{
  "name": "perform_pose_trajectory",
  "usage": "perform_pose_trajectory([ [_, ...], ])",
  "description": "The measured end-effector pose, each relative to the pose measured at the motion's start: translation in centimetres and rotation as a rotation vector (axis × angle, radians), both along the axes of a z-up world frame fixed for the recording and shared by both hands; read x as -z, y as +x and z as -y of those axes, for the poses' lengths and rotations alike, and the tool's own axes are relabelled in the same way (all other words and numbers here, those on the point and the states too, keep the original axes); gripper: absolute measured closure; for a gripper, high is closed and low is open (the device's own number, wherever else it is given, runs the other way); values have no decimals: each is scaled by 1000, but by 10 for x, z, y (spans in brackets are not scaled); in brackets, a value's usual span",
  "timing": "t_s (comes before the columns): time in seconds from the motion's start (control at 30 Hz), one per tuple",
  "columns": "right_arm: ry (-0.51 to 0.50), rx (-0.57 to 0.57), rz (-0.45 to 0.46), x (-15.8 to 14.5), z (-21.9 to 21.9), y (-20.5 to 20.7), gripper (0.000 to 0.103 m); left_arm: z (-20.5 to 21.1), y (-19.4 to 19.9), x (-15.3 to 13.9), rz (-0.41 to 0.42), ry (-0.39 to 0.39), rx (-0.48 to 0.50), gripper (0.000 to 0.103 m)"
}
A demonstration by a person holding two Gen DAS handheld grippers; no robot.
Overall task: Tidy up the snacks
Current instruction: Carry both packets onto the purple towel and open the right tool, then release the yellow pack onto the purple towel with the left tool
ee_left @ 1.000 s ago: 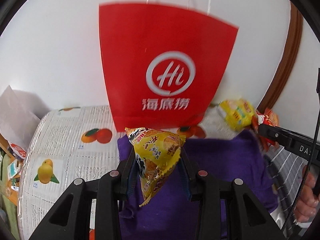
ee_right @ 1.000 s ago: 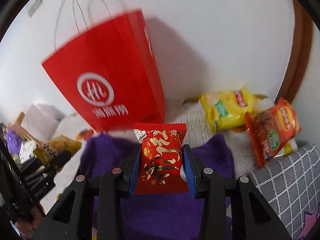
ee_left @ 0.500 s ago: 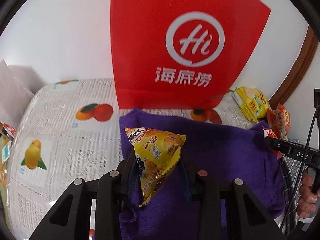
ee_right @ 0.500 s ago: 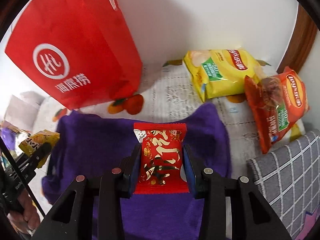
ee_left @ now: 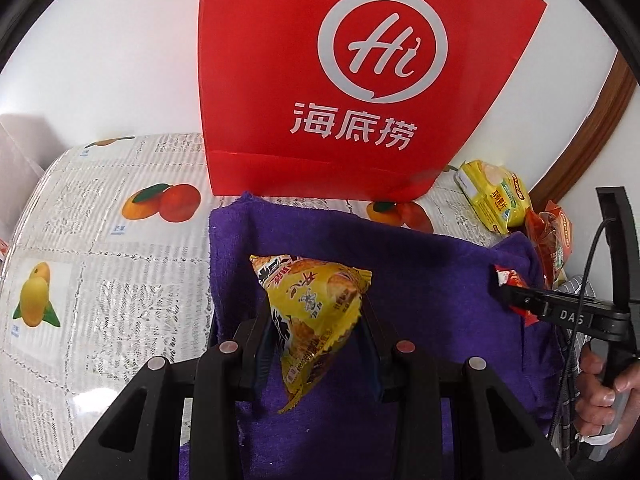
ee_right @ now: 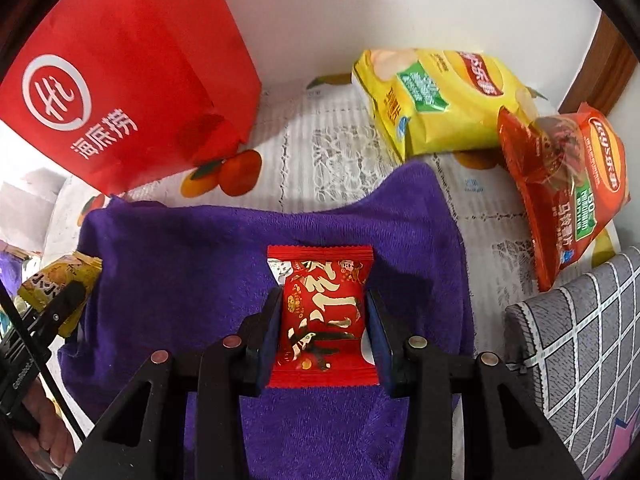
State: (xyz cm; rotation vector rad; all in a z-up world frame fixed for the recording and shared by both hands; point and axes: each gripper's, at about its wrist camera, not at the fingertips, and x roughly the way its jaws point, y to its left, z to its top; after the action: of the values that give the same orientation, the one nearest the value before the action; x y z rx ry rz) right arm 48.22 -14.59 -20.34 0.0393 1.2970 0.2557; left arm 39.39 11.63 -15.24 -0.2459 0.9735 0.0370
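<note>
Left tool [ee_left: 316,340] gripping one yellow snack [ee_left: 312,308], right tool [ee_right: 324,336] one red snack [ee_right: 322,316]

Towel [ee_right: 256,248] on tablecloth [ee_right: 320,152]; paper bag [ee_right: 120,72] behind it, chip bags [ee_right: 440,100] right, apparently touching each other.

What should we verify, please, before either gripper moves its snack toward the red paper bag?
1. Left gripper grip on the yellow snack packet: ok, pinched between both fingers, though the packet sits crooked with its tail hanging down.
2. Right gripper grip on the red snack packet: ok, held square between the fingers.
3. Red paper bag standing upright against the wall: ok.
4. Bag mouth open and reachable: cannot tell, its top is outside both views.
5. Space between the two grippers over the purple towel: ok, they are apart.
6. Yellow chip bag and orange chip bag clear of the route: ok, both lie off to the right.
</note>
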Motion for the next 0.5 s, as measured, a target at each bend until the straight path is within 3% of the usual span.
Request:
perform_pose_trajectory([
  [0.23, -27, -26, -24, 9, -8, 2, 60, 1, 1, 5, -10, -21, 10, 68],
  [0.3, -35, -38, -20, 9, -9, 2, 47, 0, 2, 7, -14, -27, 11, 68],
  [0.37, -38, -40, -3, 6, -11, 2, 42, 0, 2, 8, -17, -36, 13, 68],
  [0.5, -28, -45, 13, -3, -11, 1, 42, 1, 2, 9, -19, -36, 15, 68],
])
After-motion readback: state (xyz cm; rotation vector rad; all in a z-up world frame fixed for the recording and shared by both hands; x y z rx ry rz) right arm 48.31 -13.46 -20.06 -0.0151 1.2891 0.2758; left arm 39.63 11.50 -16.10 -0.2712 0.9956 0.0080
